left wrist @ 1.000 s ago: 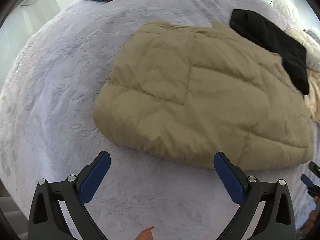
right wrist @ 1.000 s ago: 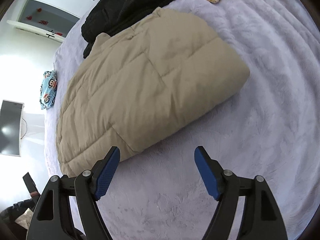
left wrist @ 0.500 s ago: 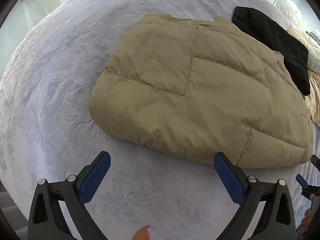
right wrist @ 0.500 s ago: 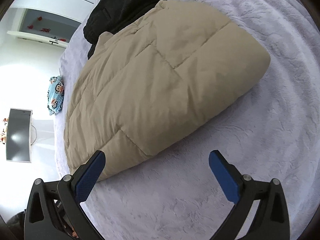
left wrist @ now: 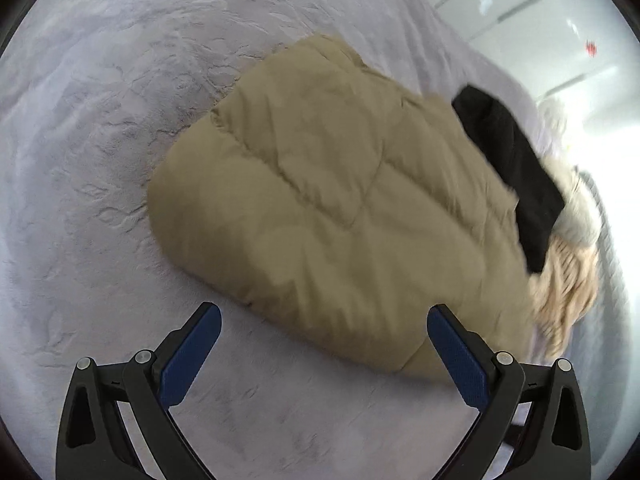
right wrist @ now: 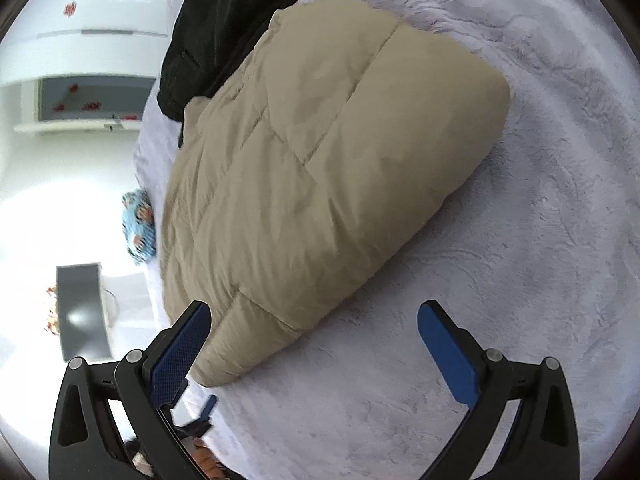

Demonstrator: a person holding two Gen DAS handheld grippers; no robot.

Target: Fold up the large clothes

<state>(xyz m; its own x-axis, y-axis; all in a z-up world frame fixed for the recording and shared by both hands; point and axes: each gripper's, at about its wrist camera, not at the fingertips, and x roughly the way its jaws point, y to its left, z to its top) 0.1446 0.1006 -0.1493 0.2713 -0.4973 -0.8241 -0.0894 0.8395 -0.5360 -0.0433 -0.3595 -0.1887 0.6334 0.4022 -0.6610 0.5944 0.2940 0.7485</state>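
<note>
A puffy tan quilted jacket [left wrist: 340, 208] lies already folded into a thick rectangular bundle in the middle of a pale lilac plush bed cover [left wrist: 100, 120]. Left tongs [left wrist: 324, 344] and right tongs [right wrist: 314, 340] both hang wide apart and empty near its 6 o'clock edge. A black fleece garment [right wrist: 228, 20] at its 1 o'clock corner looks unfolded, likely next.

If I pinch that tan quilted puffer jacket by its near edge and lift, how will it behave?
The tan quilted puffer jacket looks soft and thickly padded, so it will probably sag and drape rather than hold its shape. Its puffy bulk suggests it is light for its size. The smooth shell may slip between the pads, and the folded layers could fall open over the lilac plush bedspread.
</note>
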